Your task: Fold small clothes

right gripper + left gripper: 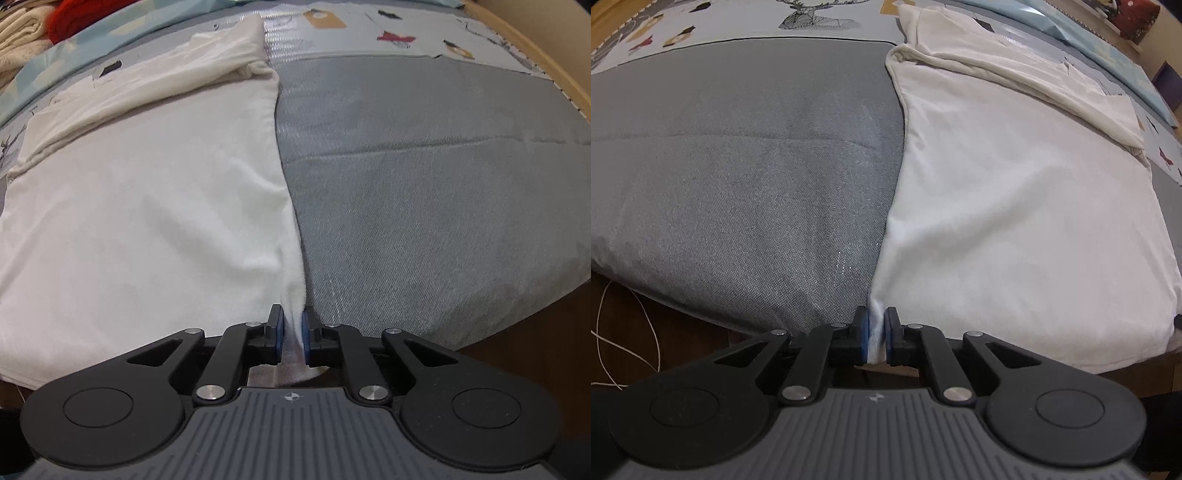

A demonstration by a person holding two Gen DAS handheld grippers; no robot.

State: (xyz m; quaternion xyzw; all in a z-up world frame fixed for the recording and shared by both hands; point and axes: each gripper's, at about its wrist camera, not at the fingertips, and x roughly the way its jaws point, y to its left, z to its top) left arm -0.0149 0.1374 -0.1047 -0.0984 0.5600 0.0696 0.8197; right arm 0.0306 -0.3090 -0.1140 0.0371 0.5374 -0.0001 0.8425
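Left gripper (876,338) is clenched on the near left corner of the white shirt (1015,221), cloth pinched between the 2 blue pads (863,332). Right gripper (293,338) is clamped on the near right corner of the same shirt (147,206), with a tuft of fabric bunched between its pads (279,338) and spilling out below them.

Shirt lies flat on the grey cushion (738,177), hem at the near edge, sleeves folded in across the far end.

Left view only: a white cord (650,332) on the brown floor beside the cushion's near left edge, a deer print (809,14) on the patterned sheet (665,33) beyond the cushion, and the folded sleeve (1071,92) reaching toward the right.

Right view only: a red cloth (85,14) and a cream knit pile (18,33) at far left, a wooden frame edge (535,48) at far right, and the cushion (443,184) bare to the right of the shirt's edge. Fabric near the right gripper is blurred.
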